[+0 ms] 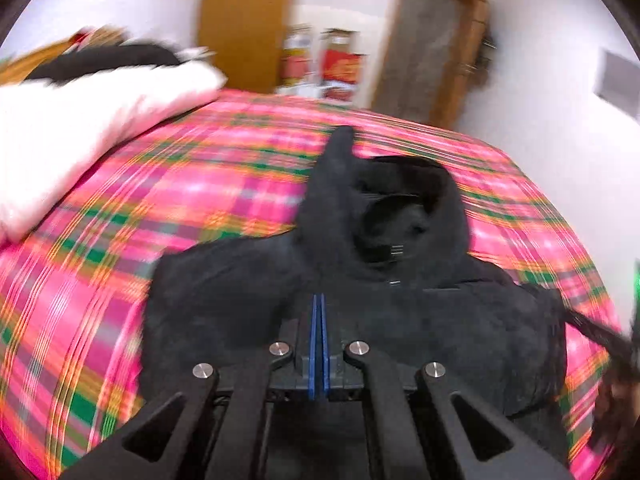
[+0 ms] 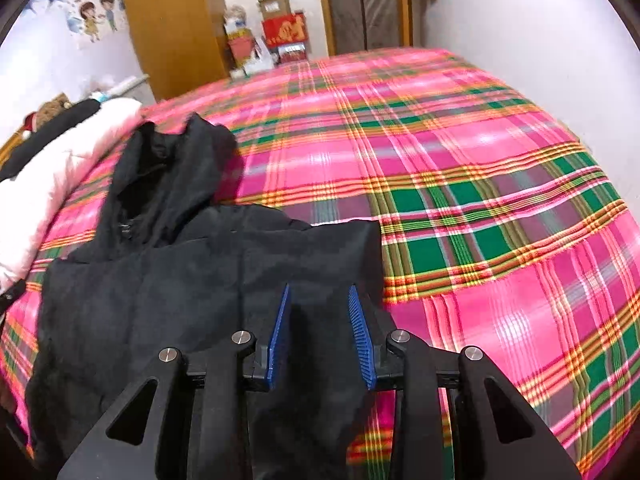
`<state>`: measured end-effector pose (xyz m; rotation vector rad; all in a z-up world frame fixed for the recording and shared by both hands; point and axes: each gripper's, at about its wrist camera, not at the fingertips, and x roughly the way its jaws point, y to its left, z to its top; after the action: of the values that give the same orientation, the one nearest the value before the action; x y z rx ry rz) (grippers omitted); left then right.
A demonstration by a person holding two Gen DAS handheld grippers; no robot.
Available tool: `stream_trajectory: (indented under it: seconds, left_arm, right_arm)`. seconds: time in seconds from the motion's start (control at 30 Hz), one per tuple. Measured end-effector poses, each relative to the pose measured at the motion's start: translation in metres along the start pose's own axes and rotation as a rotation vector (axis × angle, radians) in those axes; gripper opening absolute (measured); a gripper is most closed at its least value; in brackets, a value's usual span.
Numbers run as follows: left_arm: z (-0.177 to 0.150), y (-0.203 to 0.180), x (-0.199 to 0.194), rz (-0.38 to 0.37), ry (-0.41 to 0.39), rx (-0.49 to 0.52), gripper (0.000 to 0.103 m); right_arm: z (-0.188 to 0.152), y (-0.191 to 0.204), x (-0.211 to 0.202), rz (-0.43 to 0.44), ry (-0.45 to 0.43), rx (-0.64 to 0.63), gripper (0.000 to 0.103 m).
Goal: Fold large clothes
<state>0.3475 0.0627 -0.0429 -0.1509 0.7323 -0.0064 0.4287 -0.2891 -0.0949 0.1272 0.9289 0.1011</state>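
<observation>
Left wrist view shows the black hooded jacket [image 1: 360, 312] lying on the bed's pink plaid sheet [image 1: 180, 184], hood toward the far side, body partly folded into a block. The left hand-held gripper [image 1: 319, 300] hovers above its near part, blue pads pressed together, clenched on nothing visible. The right hand-held gripper [image 2: 318, 292] stands released, pads apart over the jacket's right near edge. A white padded garment [image 1: 80, 120] lies far left.
</observation>
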Motion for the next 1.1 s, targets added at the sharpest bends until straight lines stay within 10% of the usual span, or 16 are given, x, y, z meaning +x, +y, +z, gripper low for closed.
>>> stream_trajectory:
  seconds: [0.23,0.7,1.1]
  left_arm:
    - [-0.026,-0.006,0.083,0.011,0.192,0.107,0.003]
    - [-0.025,0.013,0.038,0.015,0.181,0.012,0.003]
    - [-0.062,-0.005,0.064,0.064,0.273,0.11,0.003]
  right_arm:
    - [-0.016,0.0,0.047,-0.02,0.089,-0.006,0.031]
    - [-0.034,0.022,-0.047,0.022,-0.01,-0.04,0.031]
    - [-0.066,0.045,0.008,0.008,0.159,-0.107,0.031]
